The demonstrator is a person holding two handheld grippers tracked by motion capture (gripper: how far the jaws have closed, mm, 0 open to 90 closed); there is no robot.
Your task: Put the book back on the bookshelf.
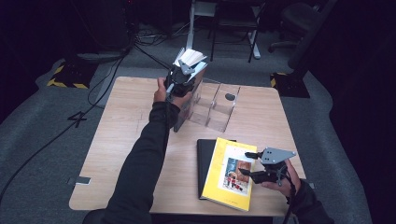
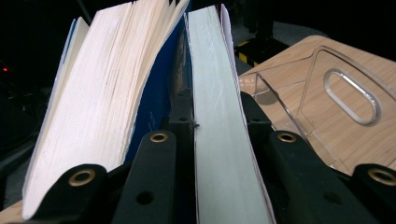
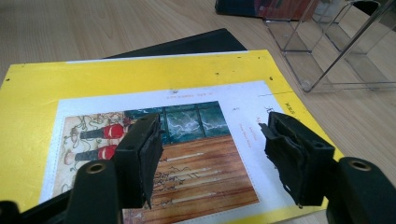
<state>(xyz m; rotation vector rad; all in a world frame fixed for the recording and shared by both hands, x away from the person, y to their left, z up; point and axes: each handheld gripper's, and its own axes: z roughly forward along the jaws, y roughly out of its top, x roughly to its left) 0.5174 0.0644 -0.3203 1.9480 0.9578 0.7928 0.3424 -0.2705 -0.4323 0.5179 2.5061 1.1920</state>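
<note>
We are holding a pale book [image 2: 219,116] upright in the left tool [image 1: 180,80] over the clear rack [image 1: 219,106], while the right tool [image 1: 252,164] is hovering open above the yellow book [image 1: 231,172].

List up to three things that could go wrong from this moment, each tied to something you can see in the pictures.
1. The left gripper pinches a thin pale-edged book by its page edge; it may slip or fan open.
2. The thick blue book beside it leans, pages splayed, and might topple.
3. The clear plastic rack is light; a nudge could slide it.
</note>
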